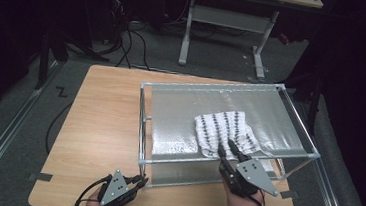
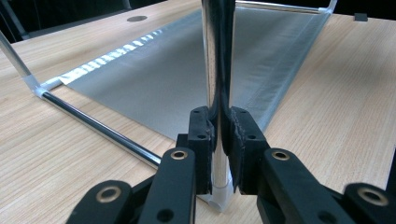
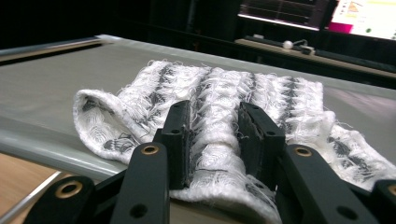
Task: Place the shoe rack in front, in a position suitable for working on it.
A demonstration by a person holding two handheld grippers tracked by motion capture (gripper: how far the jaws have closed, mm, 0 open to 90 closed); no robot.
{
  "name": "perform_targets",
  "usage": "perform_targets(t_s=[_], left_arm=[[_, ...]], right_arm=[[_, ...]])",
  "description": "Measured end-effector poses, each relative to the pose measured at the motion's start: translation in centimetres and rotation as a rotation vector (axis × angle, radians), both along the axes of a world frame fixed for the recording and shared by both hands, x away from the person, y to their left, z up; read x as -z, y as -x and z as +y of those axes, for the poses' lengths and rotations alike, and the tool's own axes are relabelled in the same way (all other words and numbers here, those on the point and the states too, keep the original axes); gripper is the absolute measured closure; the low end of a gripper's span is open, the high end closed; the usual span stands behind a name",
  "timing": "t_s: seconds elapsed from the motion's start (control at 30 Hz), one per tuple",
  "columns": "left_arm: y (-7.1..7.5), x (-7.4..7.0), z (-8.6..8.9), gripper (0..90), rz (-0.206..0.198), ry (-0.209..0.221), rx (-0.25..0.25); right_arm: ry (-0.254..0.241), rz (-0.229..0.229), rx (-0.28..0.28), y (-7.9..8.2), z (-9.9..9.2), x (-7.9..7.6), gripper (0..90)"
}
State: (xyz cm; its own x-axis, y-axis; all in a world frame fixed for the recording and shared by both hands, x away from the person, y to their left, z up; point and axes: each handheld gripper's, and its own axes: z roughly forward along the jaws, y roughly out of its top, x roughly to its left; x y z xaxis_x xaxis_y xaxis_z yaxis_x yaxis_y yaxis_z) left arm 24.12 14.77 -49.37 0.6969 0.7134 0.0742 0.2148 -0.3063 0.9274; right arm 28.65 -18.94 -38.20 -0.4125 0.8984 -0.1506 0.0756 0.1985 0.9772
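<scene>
A chrome-tube rack [image 1: 212, 87] with a grey fabric shelf stands on the wooden table [image 1: 105, 111]. On the shelf lies a white towel with dark stripes [image 1: 226, 129], its near edge reaching the front rail. My left gripper [image 1: 140, 180] is at the rack's front-left corner, shut on the upright chrome post [image 2: 217, 56], and the left gripper view shows its pads [image 2: 201, 135] clamped on both sides low down. My right gripper [image 1: 227, 148] reaches over the front rail. Its jaws are closed on a thick bunched fold of the towel [image 3: 280, 93], which fills the gap at the right gripper [image 3: 215, 135].
A grey sheet [image 2: 177, 79] lies on the tabletop under the rack. Beyond the table are a desk on white legs [image 1: 222, 31] and cables on the floor [image 1: 135, 48]. The left part of the tabletop is bare wood. Screens [image 3: 369, 16] glow in the dark background.
</scene>
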Motion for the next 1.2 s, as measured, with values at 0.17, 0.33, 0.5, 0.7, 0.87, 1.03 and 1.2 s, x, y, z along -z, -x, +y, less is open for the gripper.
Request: perform_targets(t_s=[0.17, 0.33, 0.5, 0.7, 0.87, 1.03, 1.2], left_arm=[[0.0, 0.0, 0.0, 80.1, -0.002, -0.001, -0.002], [0.0, 0.0, 0.0, 80.1, 0.0, -0.001, -0.003], [0.0, 0.0, 0.0, 80.2, 0.001, 0.001, -0.002], [0.0, 0.0, 0.0, 80.2, 0.005, -0.001, -0.001], [0.0, -0.1, 0.0, 80.2, 0.007, -0.001, 0.0], [0.0, -0.1, 0.0, 80.1, 0.006, -0.001, -0.001], [0.0, 0.0, 0.1, 80.1, 0.008, 0.0, 0.001]], right_arm=[[-0.01, -0.002, 0.058, -0.4, -2.8, 0.0, 65.1], [-0.02, -0.002, 0.115, -1.0, -5.4, 0.0, 65.2], [-0.035, -0.001, 0.18, -1.7, -8.6, 0.1, 65.2], [-0.064, 0.002, 0.257, -2.5, -11.8, 0.1, 65.2], [-0.07, 0.004, 0.287, -2.8, -12.8, 0.1, 65.3], [-0.072, 0.009, 0.305, -3.0, -13.1, 0.1, 66.8], [-0.081, 0.014, 0.295, -3.0, -13.1, 0.1, 68.2]])
